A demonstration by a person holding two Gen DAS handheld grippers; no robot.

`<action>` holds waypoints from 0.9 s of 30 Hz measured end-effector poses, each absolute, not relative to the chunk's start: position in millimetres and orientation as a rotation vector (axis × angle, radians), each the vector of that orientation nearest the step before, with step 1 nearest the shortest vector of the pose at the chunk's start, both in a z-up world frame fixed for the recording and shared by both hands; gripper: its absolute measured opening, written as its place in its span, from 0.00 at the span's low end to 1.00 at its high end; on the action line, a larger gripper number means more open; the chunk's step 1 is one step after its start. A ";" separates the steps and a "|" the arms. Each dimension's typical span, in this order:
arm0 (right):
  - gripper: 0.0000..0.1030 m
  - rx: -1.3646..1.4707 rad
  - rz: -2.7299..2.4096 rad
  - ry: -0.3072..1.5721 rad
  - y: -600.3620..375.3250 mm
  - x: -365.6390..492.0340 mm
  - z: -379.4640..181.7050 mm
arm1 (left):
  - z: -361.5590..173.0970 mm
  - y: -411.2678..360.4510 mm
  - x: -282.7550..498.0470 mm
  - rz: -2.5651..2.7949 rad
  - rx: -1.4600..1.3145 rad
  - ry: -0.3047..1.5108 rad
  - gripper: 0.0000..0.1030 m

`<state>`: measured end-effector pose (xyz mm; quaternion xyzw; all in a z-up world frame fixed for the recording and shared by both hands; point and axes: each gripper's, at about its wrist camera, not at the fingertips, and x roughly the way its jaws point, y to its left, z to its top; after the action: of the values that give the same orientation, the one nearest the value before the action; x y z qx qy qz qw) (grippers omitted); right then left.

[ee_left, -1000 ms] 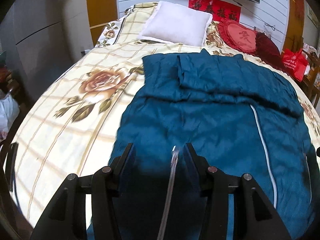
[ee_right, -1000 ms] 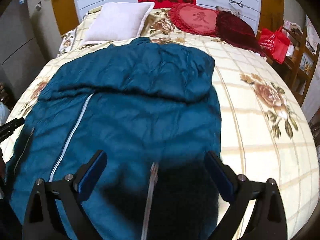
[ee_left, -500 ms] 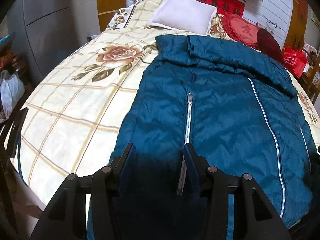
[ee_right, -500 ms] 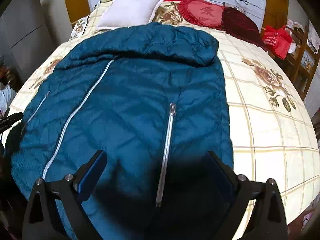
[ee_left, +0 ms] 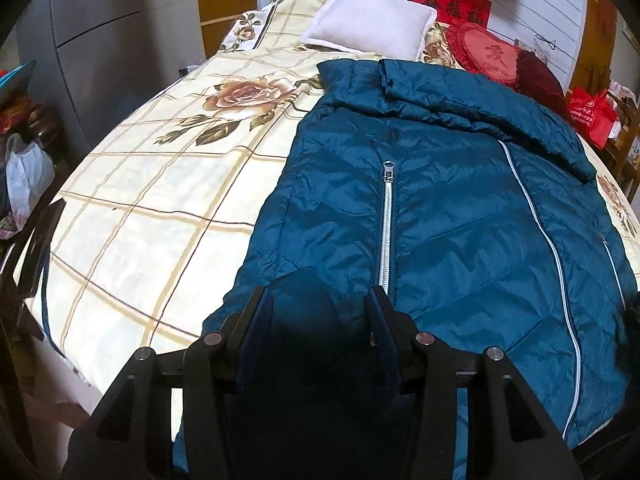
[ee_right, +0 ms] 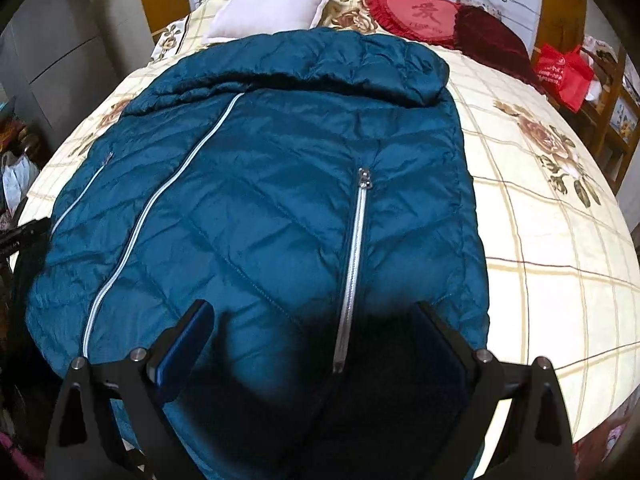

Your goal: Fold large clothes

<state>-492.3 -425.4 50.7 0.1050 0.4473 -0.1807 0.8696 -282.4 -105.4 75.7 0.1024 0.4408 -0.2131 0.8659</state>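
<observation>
A large teal quilted jacket [ee_left: 460, 208] lies flat, front up, on the bed, its collar end folded over toward the pillows. A white centre zip [ee_right: 148, 216] runs down it, with a pocket zip on each side. My left gripper [ee_left: 318, 296] is open over the near left hem, just left of a pocket zip [ee_left: 386, 232], with shadowed fabric showing between its fingers. My right gripper [ee_right: 312, 308] is wide open over the near right hem, and the other pocket zip [ee_right: 354, 264] runs down between its fingers. Neither pair of pads presses on the cloth.
The jacket rests on a cream checked bedspread [ee_left: 152, 208] with rose prints. At the head lie a white pillow [ee_left: 370, 26], a red heart cushion [ee_left: 486, 54] and a dark red cushion [ee_right: 492, 40]. A red bag [ee_right: 564, 74] sits right of the bed, a grey wardrobe [ee_left: 100, 40] left.
Both grippers have drawn back toward the foot of the bed, so more of the jacket and both pocket zips now show ahead of the fingers. The jaw gaps look unchanged.
</observation>
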 end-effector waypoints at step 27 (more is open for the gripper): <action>0.97 0.201 -0.355 0.950 -415.7 -495.5 59.0 | 81.9 -70.4 -286.4 -0.446 0.176 0.956 0.66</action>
<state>-495.5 -415.7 59.0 0.0960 0.4542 -0.1697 0.8693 -286.4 -70.4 81.9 0.0838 0.4553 -0.2124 0.8605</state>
